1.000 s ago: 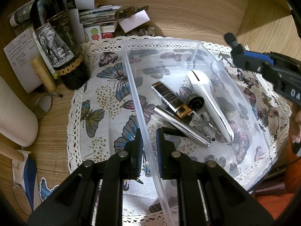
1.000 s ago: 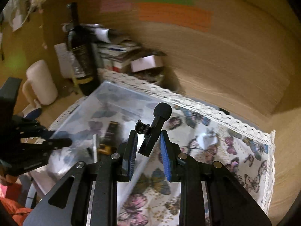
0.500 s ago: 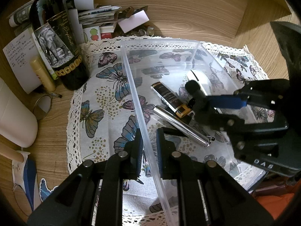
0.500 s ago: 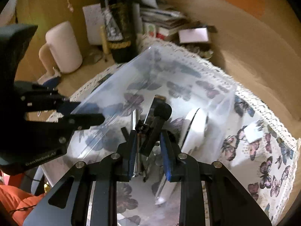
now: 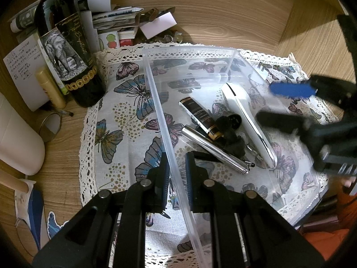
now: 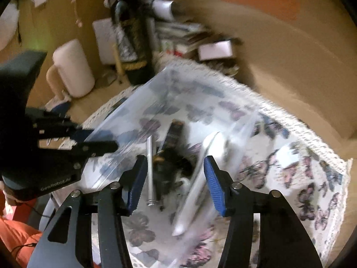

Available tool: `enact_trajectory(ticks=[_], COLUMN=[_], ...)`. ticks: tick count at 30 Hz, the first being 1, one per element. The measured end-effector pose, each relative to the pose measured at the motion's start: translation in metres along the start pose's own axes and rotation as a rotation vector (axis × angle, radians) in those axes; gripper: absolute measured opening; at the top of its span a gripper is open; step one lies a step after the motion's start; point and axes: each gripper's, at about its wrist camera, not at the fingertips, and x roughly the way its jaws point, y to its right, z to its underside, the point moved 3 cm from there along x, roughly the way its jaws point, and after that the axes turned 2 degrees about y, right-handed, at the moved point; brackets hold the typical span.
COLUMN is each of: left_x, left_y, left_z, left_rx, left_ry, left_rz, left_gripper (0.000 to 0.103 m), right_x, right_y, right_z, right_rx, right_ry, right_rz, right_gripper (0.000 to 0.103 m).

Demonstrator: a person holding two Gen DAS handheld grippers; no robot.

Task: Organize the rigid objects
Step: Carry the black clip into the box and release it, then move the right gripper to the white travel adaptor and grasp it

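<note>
A clear plastic bin [image 5: 160, 102] stands on a butterfly cloth [image 5: 125, 116]. My left gripper [image 5: 177, 167] is shut on the bin's near wall. In the bin lie a black clip microphone [image 5: 229, 131], a silver pen [image 5: 214, 151], a black and gold tube [image 5: 198, 116] and a white handheld device [image 5: 243, 116]. My right gripper [image 6: 175, 178] is open and empty above the bin, over the microphone [image 6: 169, 167]; it also shows in the left wrist view [image 5: 281, 105] at the right.
A dark wine bottle [image 5: 64, 51] stands left of the cloth, with papers and cards [image 5: 116, 22] behind it. A white cylinder [image 5: 15, 138] and a small round mirror [image 5: 49, 127] sit at the far left. The wooden wall [image 5: 223, 11] rises behind.
My right gripper carried the microphone over the bin, opened and let it go; the microphone now lies among the things in the bin. The left gripper has stayed on the bin wall.
</note>
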Motion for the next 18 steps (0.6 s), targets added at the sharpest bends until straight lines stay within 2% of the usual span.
enact_trajectory(ticks=[2, 10, 13, 18], left_x=[0.0, 0.0, -0.001, 0.0], left_y=[0.0, 0.0, 0.0, 0.0], left_z=[0.0, 0.0, 0.001, 0.001], left_rx=[0.0, 0.0, -0.002, -0.002], left_ry=[0.0, -0.001, -0.004, -0.005], left_rz=[0.0, 0.0, 0.001, 0.0], left_gripper=[0.013, 0.013, 0.013, 0.013], right_x=[-0.008, -0.03, -0.026, -0.001], right_y=[0.01, 0.066, 0.086, 0.12], right_z=[-0.004, -0.011, -0.009, 0.001], right_rx=[0.02, 0.132, 0.168, 0.254], right_ry=[0.034, 0.137, 0.133, 0.078], right_rz=[0.037, 0.209, 0.264, 0.312], right_gripper=[0.062, 0.082, 0.083, 0.083])
